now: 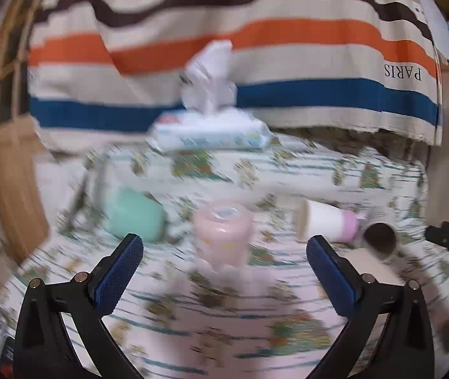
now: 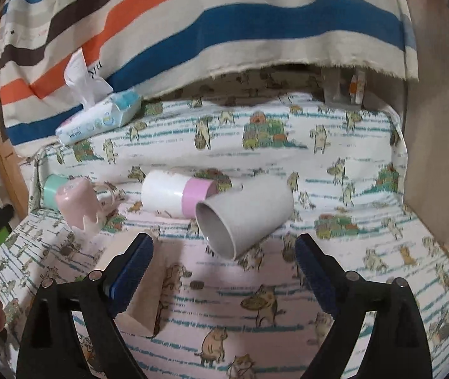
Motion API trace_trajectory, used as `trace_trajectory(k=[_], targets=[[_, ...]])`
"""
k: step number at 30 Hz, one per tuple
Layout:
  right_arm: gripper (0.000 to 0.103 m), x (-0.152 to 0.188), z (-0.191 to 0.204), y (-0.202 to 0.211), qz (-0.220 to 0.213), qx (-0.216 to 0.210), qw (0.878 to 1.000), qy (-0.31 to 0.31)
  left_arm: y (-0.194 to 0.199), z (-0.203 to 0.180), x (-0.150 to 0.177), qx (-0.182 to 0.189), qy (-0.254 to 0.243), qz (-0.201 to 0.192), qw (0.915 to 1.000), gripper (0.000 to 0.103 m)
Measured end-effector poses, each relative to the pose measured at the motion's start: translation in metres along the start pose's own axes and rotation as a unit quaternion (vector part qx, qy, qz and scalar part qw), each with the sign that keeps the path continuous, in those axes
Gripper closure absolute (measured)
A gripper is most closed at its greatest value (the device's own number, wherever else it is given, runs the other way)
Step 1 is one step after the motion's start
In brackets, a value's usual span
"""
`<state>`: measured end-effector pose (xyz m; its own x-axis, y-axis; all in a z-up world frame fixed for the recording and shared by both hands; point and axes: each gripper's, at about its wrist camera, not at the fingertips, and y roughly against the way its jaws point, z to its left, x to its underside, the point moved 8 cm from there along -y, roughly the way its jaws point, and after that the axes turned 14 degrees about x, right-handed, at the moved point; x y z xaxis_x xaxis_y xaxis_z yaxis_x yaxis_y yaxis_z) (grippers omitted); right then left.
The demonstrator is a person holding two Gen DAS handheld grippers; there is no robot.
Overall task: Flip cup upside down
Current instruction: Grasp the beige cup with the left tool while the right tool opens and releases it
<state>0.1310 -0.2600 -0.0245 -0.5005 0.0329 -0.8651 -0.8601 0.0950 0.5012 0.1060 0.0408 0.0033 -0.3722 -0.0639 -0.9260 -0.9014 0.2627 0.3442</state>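
Note:
A grey cup (image 2: 246,214) lies on its side on the patterned cloth, mouth toward me, just ahead of my open, empty right gripper (image 2: 224,255). It shows at the right in the left wrist view (image 1: 379,238). A white cup with a pink band (image 2: 178,195) lies on its side behind it, also seen in the left wrist view (image 1: 328,221). A pale pink cup (image 1: 222,237) stands upside down straight ahead of my open, empty left gripper (image 1: 224,252); it is also in the right wrist view (image 2: 79,205). A mint green cup (image 1: 132,214) lies on its side at the left.
A pack of wet wipes (image 1: 211,132) with a tissue sticking up lies at the back, against a striped cloth (image 1: 256,47). A beige block (image 2: 143,278) lies near my right gripper's left finger. A wooden frame (image 1: 9,158) stands at the left, a board (image 2: 439,145) at the right.

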Motion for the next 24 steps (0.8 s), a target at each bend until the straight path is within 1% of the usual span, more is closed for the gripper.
trace_trajectory(k=[2,3,4,6,8,9,11,12,14,17,20,24], targets=[[0.009,-0.01,-0.002,0.004,-0.008,-0.015,1.0,-0.001,-0.012,-0.011,-0.002,0.017,0.025,0.041,0.9987,0.0],[0.007,-0.013,-0.002,0.004,-0.009,-0.024,1.0,-0.001,-0.019,-0.019,-0.002,0.029,0.037,0.063,0.9969,0.0],[0.004,-0.017,-0.002,0.006,-0.012,-0.033,0.999,-0.003,-0.027,-0.028,-0.002,0.042,0.047,0.086,0.9943,0.0],[0.004,-0.02,-0.004,0.009,-0.021,-0.042,0.999,-0.005,-0.043,-0.048,0.002,0.061,0.064,0.128,0.9878,0.0],[0.004,-0.017,-0.005,0.01,-0.022,-0.041,0.999,0.0,-0.062,-0.064,0.01,0.069,0.079,0.178,0.9784,0.0],[0.004,-0.013,-0.004,0.011,-0.019,-0.044,0.999,0.002,-0.074,-0.071,0.015,0.074,0.089,0.206,0.9716,0.0],[0.004,-0.003,-0.004,0.011,-0.008,-0.048,0.999,0.003,-0.093,-0.084,0.025,0.09,0.115,0.244,0.9588,0.001],[0.004,0.004,-0.005,0.011,-0.002,-0.045,0.999,0.004,-0.101,-0.089,0.029,0.094,0.126,0.259,0.9529,0.006],[0.004,0.014,-0.005,0.012,0.001,-0.043,0.999,0.005,-0.112,-0.096,0.036,0.096,0.135,0.281,0.9454,0.009],[0.004,0.029,-0.004,0.014,0.006,-0.042,0.999,0.006,-0.124,-0.104,0.046,0.097,0.15,0.301,0.9368,0.009],[0.004,0.037,0.0,0.013,0.013,-0.043,0.999,0.012,-0.136,-0.113,0.053,0.107,0.165,0.325,0.9251,0.012],[0.004,0.043,0.006,0.008,0.024,-0.041,0.999,0.02,-0.153,-0.12,0.055,0.091,0.158,0.343,0.9217,0.012]])
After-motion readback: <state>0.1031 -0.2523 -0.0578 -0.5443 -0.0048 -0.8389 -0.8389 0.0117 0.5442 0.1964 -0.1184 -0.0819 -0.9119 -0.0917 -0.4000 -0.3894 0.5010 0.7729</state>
